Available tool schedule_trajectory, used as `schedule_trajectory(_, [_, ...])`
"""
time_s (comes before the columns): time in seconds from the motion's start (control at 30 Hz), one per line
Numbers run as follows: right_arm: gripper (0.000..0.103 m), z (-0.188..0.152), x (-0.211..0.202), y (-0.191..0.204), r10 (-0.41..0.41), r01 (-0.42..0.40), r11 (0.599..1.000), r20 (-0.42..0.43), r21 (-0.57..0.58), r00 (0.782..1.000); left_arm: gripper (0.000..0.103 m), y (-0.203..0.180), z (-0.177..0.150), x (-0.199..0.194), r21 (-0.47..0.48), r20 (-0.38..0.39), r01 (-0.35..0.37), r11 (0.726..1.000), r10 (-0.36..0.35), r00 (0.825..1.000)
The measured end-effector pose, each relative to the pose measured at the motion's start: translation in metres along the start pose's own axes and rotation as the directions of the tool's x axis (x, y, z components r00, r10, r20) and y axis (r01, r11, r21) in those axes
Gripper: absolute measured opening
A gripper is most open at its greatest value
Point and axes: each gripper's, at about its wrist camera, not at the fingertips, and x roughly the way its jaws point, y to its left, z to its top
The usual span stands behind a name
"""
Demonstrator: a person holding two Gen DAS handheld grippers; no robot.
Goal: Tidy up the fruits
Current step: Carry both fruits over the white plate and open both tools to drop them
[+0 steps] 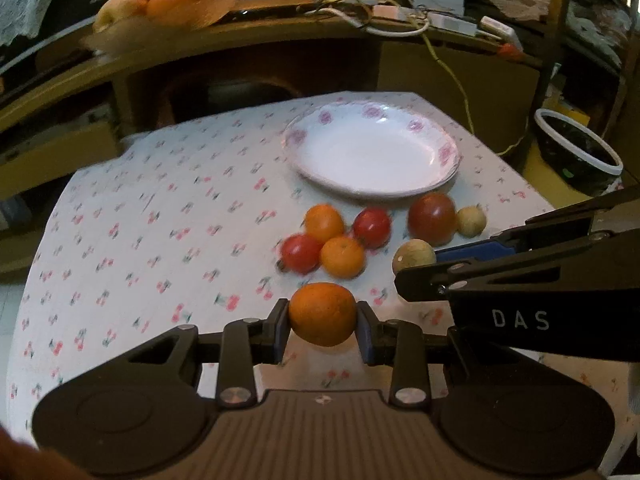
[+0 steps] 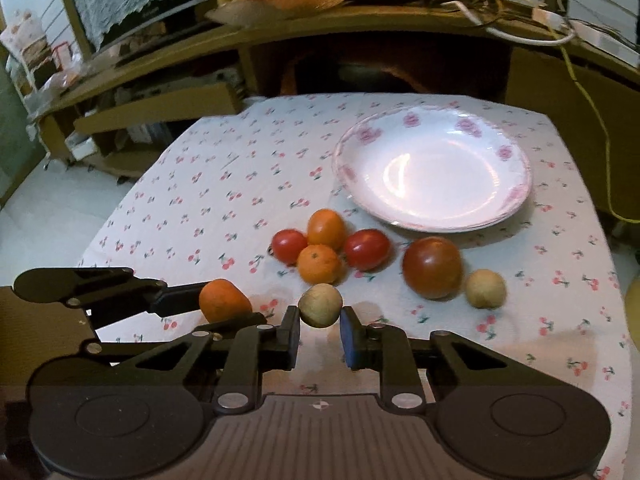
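In the left wrist view, the left tongs (image 1: 322, 322) squeeze an orange fruit (image 1: 322, 314) from both sides and hold it above the surface (image 1: 140, 240), which has a cherry cloth on it. The right tongs (image 1: 416, 270) come in from the right, closed on a small tan fruit (image 1: 412, 255). An empty flowered plate (image 1: 370, 148) sits farther back.

In the right wrist view, the right tongs (image 2: 320, 330) pinch the small tan fruit (image 2: 320, 305). More fruits lie in a bunch (image 2: 326, 248) just beside the plate (image 2: 432, 168).
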Motion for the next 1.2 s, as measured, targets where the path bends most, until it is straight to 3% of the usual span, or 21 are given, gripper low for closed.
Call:
schedule_trajectory(0.5, [0.023,0.056,0.002,-0.047,-0.045,0.035,0.994,0.088,0.106,0.995,0.039,-0.022,0.084,0.045,0.103,0.045,0.016,0.995,-0.021,0.999])
schedule_trajectory(0.8, [0.023,0.072,0.028,-0.072,-0.078,0.071,0.989,0.058,0.127,0.995,0.039,-0.009,0.092,0.076,0.080,0.023,0.011,0.997,-0.012,1.000])
schedule_trajectory(1.2, [0.025,0.076,0.043,-0.087,-0.109,0.105,0.986,0.024,0.132,0.994,0.040,-0.012,0.095,0.085,0.096,0.015,0.005,0.995,-0.006,1.000])
